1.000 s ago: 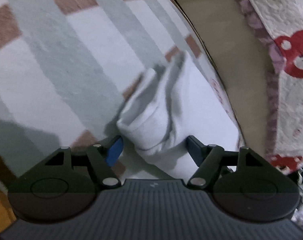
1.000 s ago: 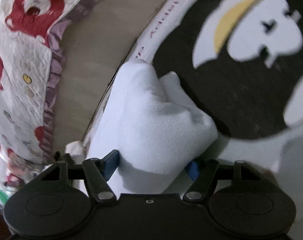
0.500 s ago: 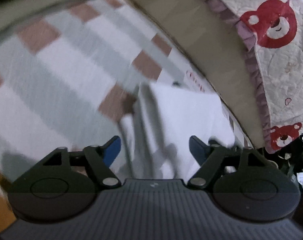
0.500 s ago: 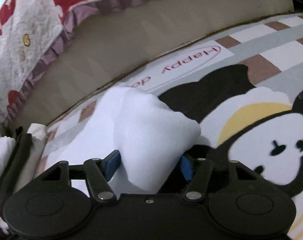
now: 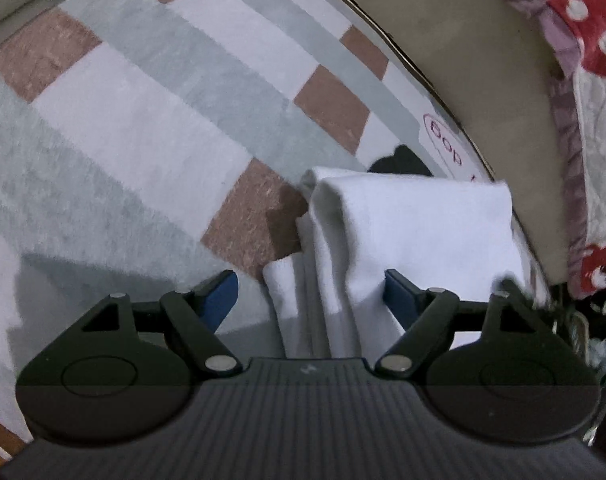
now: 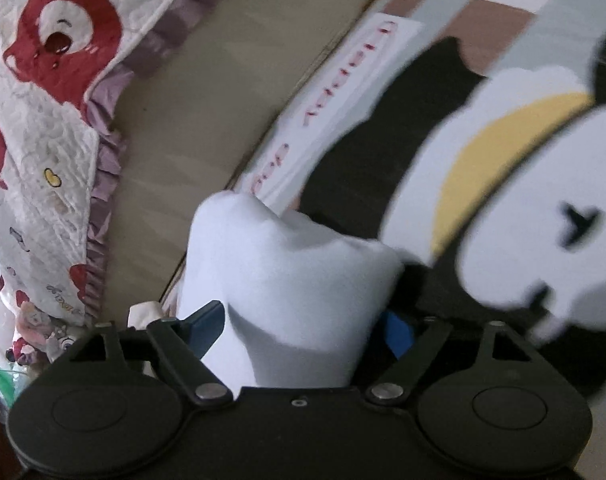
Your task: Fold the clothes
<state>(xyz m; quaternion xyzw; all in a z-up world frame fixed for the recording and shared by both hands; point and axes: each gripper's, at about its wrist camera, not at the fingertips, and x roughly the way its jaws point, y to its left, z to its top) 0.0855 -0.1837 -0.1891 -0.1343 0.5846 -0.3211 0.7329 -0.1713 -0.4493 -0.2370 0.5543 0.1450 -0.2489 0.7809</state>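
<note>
White garment [image 5: 415, 224] between both grippers' spread fingers [image 5: 219, 292], rug [image 5: 143, 140] lettering blurred, unreadable.

White cloth [image 5: 415, 232] now folded flat.

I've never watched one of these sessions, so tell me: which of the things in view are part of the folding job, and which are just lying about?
Part of the job:
white garment
left gripper
right gripper

Just lying about:
checked cartoon rug
bear-print quilt
small clutter on the floor by the quilt
</note>
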